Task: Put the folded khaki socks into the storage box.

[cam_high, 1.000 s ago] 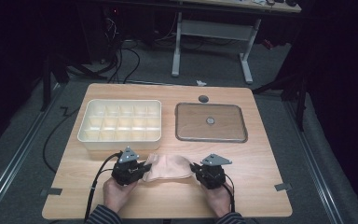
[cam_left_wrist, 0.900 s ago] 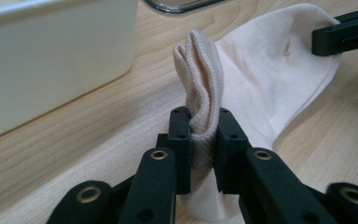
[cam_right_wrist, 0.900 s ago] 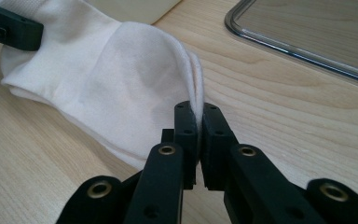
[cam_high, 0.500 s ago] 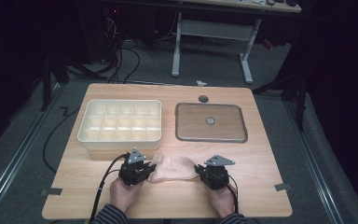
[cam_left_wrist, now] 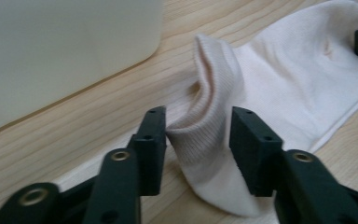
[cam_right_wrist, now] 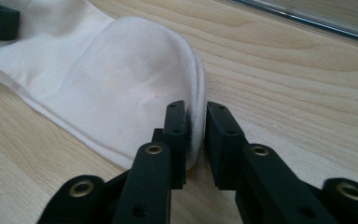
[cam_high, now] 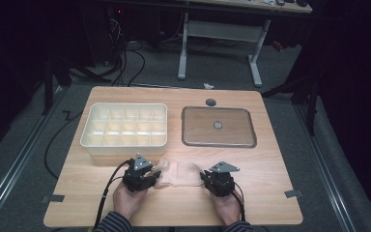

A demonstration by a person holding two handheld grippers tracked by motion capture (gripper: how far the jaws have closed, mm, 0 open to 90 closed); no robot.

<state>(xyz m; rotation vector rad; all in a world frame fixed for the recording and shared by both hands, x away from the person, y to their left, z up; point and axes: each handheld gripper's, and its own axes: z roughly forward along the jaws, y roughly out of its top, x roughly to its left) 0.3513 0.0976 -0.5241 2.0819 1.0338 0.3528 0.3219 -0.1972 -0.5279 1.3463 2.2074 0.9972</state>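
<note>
Jaws of left gripper (cam_left_wrist: 198,140) and right gripper (cam_right_wrist: 196,135) have just been opening, released around the sock (cam_high: 181,173) ends.

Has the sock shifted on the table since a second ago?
No. The sock lies in the same spot just below the white divided tray, between both grippers.

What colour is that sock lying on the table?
The sock is a pale cream-white with a ribbed cuff, best seen in the left gripper view.

Lit table, dark surroundings (close views soft).
</note>
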